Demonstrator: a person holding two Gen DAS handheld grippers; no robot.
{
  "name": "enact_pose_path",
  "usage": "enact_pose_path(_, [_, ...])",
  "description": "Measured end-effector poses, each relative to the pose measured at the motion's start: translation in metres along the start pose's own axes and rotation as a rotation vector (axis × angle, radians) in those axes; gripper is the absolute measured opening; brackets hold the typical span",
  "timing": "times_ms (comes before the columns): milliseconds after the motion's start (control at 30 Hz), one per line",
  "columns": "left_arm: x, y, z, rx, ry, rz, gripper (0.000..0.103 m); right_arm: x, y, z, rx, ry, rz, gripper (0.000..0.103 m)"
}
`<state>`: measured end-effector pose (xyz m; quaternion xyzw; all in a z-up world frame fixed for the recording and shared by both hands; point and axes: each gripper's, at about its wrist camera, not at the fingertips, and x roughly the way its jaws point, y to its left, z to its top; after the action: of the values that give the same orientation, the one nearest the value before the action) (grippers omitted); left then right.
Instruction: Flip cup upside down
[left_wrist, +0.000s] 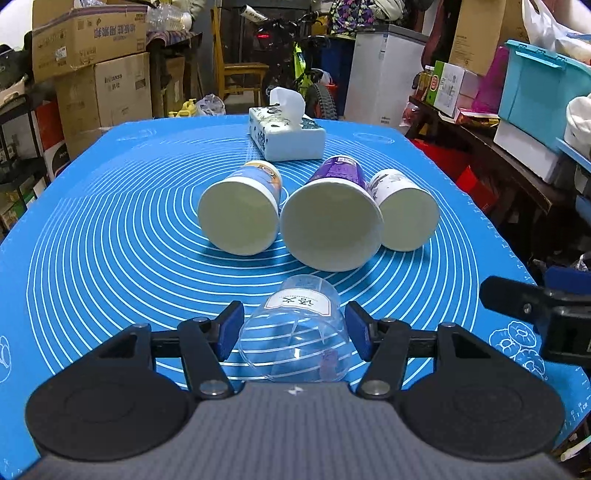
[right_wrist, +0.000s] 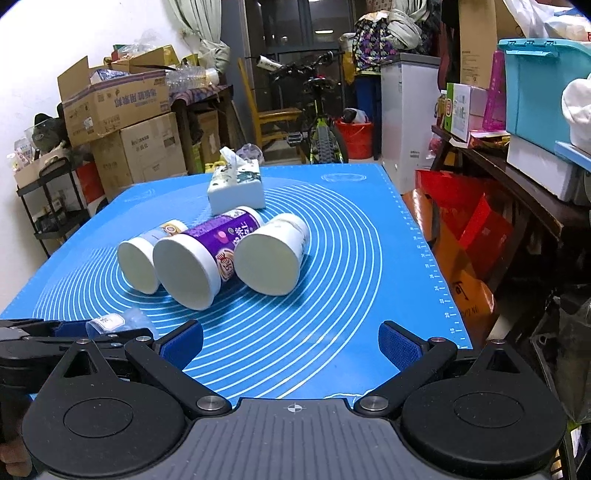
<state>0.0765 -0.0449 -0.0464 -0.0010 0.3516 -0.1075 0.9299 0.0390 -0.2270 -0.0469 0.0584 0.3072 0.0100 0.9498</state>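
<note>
A storeroom crowds every side: stacked cartons (right_wrist: 122, 110) at 10 o'clock in the right wrist view, a bicycle (right_wrist: 319, 122) at 12, a white freezer (right_wrist: 406, 110) at 1 and a teal bin (right_wrist: 543, 81) at 2. The work surface is a blue mat (right_wrist: 332, 258) printed with pale concentric rings, which covers the tabletop fully, so the table itself cannot be seen.

On the mat, a tissue box (left_wrist: 286, 134) sits at 12 o'clock in the left wrist view. Just nearer lie three paper cups on their sides, mouths toward the cameras: a purple cup (left_wrist: 330, 218) in the middle, an orange-printed cup (left_wrist: 240, 214) at its 9 and a grey-printed cup (left_wrist: 404, 210) at its 3, the purple one touching both neighbours or nearly so.

The right gripper (right_wrist: 290, 345) has its fingers spread wide with only mat between them. The left gripper (left_wrist: 294, 334) brackets the clear cup (left_wrist: 295, 332); its blue pads (left_wrist: 227, 332) stand close at either wall, but whether they touch or pinch is unclear.

The clear cup lies on its side at 6 o'clock in the left wrist view, mouth toward the camera, a white label on top. Its lower rim is cut off by the gripper body, and from the right wrist only a sliver shows at 9.
</note>
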Motion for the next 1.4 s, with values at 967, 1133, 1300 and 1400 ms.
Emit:
enact_pose_path(967, [-0.029, 0.005, 0.013, 0.024, 0.035, -0.008, 0.095, -0.005, 0.005, 0.011, 0.019, 0.023, 0.069, 0.100])
enact_pose_path(1133, [-0.047, 0.024, 0.016, 0.013, -0.021, 0.041, 0.096, -0.007, 0.013, 0.026, 0.035, 0.032, 0.116, 0.100])
enact_pose_path(1300, [-0.051, 0.051, 0.019, -0.029, -0.037, 0.095, 0.097, 0.000, 0.032, 0.042, -0.001, 0.048, 0.146, 0.100])
enact_pose_path(1400, [-0.047, 0.068, 0.019, -0.052, -0.036, 0.117, 0.097, 0.013, 0.043, 0.052, 0.011, 0.092, 0.180, 0.099])
